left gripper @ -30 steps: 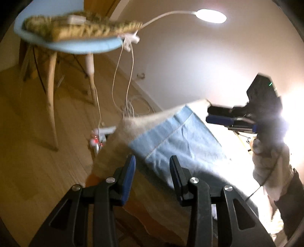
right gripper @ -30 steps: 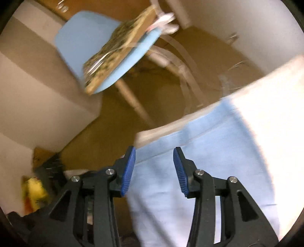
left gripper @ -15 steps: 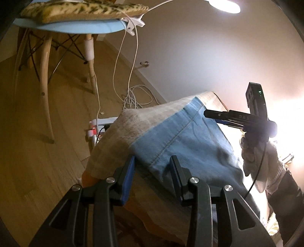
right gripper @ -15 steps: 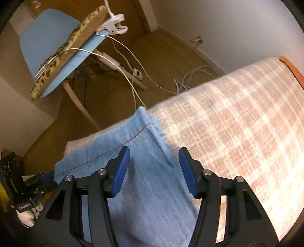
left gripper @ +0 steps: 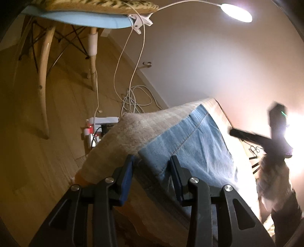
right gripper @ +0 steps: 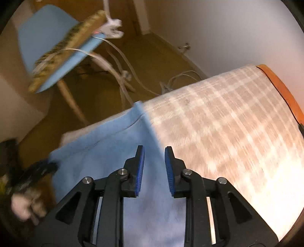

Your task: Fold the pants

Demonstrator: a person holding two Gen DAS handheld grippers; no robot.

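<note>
Pants point(left gripper: 191, 144): light blue denim, lying flat over a checked blanket point(right gripper: 228, 121) on the surface, one hemmed end reaching the blanket's far edge, above the wooden floor point(left gripper: 38, 133).

Left gripper point(left gripper: 152, 171): we hold it open, its blue pads either side of the near corner of the cloth, not yet pinching.

Right gripper point(right gripper: 153, 167): jaws parted but fairly narrow, astride the long side edge of the pants where denim meets blanket; nothing held.

Step in hand, as we judge it: taking hold of one end to start the fold. To do it well, we would lower both grippers until each takes denim only, not blanket, close at matching points along the edge, then lift evenly so the cloth travels without skewing.

Also present: blue chair point(left gripper: 79, 17), clip lamp point(left gripper: 235, 12), cables point(left gripper: 136, 100).
</note>
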